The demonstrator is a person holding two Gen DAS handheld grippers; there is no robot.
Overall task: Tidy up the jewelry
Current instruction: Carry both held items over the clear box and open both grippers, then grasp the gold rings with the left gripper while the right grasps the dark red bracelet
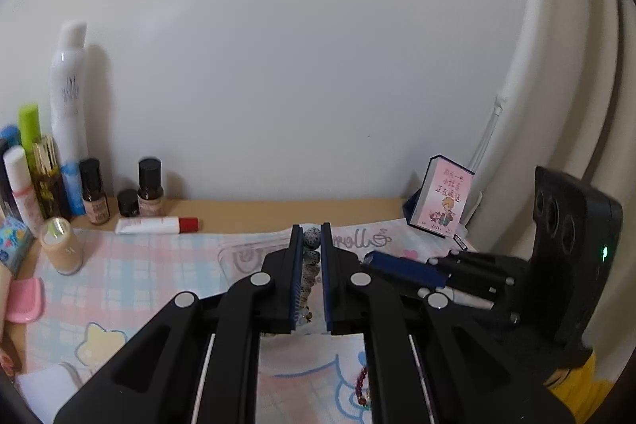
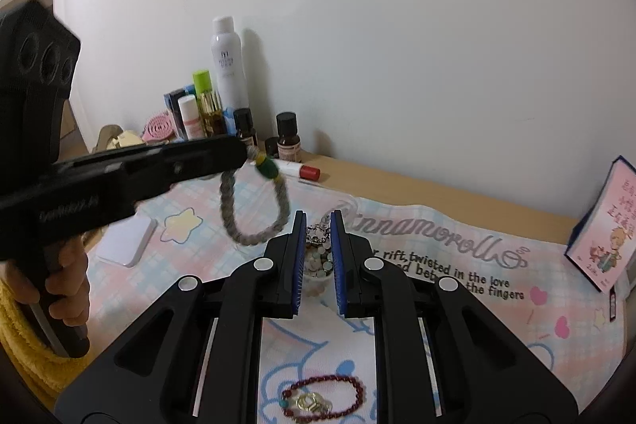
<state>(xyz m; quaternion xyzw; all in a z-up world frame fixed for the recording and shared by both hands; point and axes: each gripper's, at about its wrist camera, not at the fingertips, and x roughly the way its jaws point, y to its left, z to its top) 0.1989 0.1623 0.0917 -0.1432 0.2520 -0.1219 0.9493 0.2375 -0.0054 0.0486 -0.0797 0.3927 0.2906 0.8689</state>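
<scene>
In the left wrist view my left gripper (image 1: pixel 312 229) is shut on a bracelet of speckled grey beads (image 1: pixel 312 245) that runs along the gap between its blue pads. The right wrist view shows that gripper (image 2: pixel 242 153) from the side, the grey bracelet (image 2: pixel 254 213) hanging from it as a loop with a green bead on top. My right gripper (image 2: pixel 318 215) is shut on a string of pale beads with a silver chain (image 2: pixel 318 259). It appears in the left wrist view (image 1: pixel 367 259) close by on the right. A dark red bead bracelet (image 2: pixel 322 396) lies on the cartoon-print cloth (image 2: pixel 497 304) below both grippers.
Bottles, a white spray can (image 2: pixel 228 62) and a red-capped tube (image 1: pixel 157 224) line the back wall at the left. A pink booklet (image 1: pixel 443 201) leans at the right. A clear tray (image 1: pixel 246 257), a white flat box (image 2: pixel 127 241) and a pink comb (image 1: pixel 24 299) lie on the cloth.
</scene>
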